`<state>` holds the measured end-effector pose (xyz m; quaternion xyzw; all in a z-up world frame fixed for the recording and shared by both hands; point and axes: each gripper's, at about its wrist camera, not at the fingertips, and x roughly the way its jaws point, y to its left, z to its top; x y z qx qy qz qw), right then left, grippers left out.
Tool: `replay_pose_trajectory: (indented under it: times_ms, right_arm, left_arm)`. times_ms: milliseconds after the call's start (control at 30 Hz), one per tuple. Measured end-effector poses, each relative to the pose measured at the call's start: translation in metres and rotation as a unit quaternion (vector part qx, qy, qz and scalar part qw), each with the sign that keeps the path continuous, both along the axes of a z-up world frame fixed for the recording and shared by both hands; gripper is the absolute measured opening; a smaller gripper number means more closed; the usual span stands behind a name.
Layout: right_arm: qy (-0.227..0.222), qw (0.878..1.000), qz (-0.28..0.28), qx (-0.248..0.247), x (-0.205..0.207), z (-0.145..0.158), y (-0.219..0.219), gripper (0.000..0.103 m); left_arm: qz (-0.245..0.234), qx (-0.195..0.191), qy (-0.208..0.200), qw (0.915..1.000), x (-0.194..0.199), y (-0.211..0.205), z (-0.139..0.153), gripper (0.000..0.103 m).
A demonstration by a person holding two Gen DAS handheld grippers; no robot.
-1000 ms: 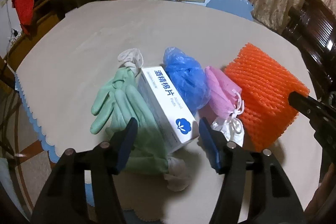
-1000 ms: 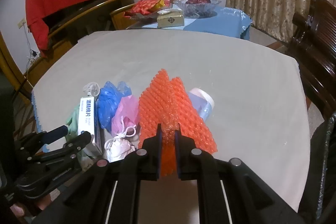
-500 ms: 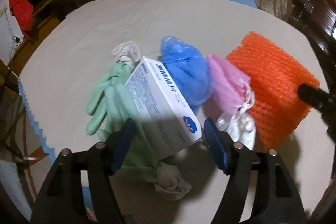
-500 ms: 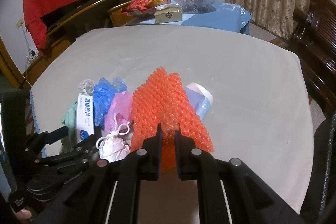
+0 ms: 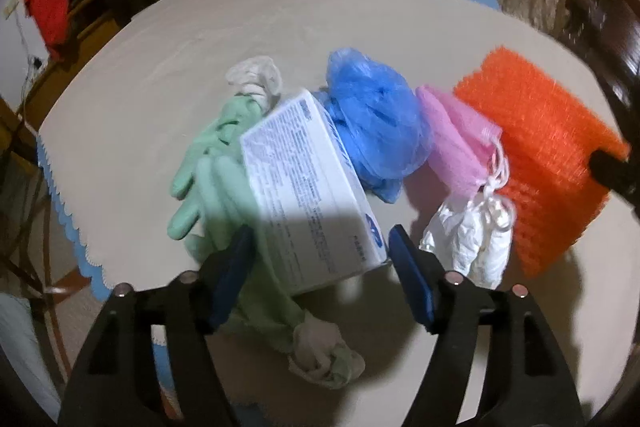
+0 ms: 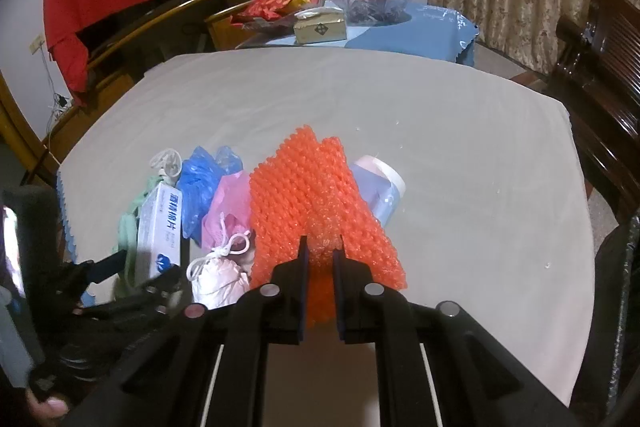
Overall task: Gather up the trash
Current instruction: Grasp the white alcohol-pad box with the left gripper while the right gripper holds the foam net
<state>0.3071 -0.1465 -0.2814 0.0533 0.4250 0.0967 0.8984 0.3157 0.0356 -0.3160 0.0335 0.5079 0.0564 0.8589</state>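
Trash lies in a row on the beige table (image 6: 440, 131). My left gripper (image 5: 320, 247) is open, its fingers straddling the near end of a white box (image 5: 308, 183) of alcohol pads, which rests on green rubber gloves (image 5: 208, 179). Right of it lie a blue plastic bag (image 5: 376, 123), a pink bag (image 5: 456, 139) and a small tied white bag (image 5: 472, 231). My right gripper (image 6: 320, 247) is shut on the near edge of an orange bubble-wrap sheet (image 6: 316, 195). The box (image 6: 160, 227) and the left gripper (image 6: 132, 267) also show in the right wrist view.
A pale blue cup (image 6: 380, 191) lies behind the orange sheet. A second table (image 6: 400, 31) at the back holds snack packets, a gold box and a fruit bowl. A dark wooden chair (image 6: 600, 75) stands at the right. The table's near-left edge (image 5: 64, 227) has a blue scalloped trim.
My left gripper has moved forward over the white box, which now sits between its open fingers. The right gripper has stayed shut on the orange sheet.
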Motion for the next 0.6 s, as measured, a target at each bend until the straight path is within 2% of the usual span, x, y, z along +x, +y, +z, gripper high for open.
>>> replay_pose_trajectory:
  times_ms: [133, 267, 367, 433, 500, 600]
  right_arm:
    - [0.000, 1.000, -0.001, 0.000, 0.000, -0.001, 0.000, 0.011]
    - [0.001, 1.000, -0.003, -0.001, 0.000, -0.001, -0.001, 0.011]
    - [0.001, 1.000, -0.001, -0.002, 0.000, 0.000, 0.000, 0.011]
    - [0.000, 1.000, -0.001, -0.003, 0.000, 0.000, 0.000, 0.011]
    - [-0.001, 1.000, 0.000, -0.005, -0.002, 0.002, 0.000, 0.011]
    - [-0.002, 1.000, 0.000, -0.007, -0.002, 0.004, 0.002, 0.011]
  left_arm:
    - [-0.016, 0.014, 0.000, 0.9998, 0.003, -0.010, -0.007, 0.079]
    - [-0.008, 0.003, -0.002, 1.0000, 0.004, -0.004, -0.007, 0.079]
    - [-0.001, 0.010, -0.009, 0.9999, 0.004, -0.002, -0.006, 0.061]
    - [0.002, -0.001, -0.015, 0.9999, 0.002, 0.000, -0.002, 0.054]
    - [0.002, -0.007, -0.023, 0.9997, 0.000, 0.002, 0.005, 0.041]
    - [0.005, -0.023, -0.030, 0.9993, -0.003, 0.006, 0.015, 0.034]
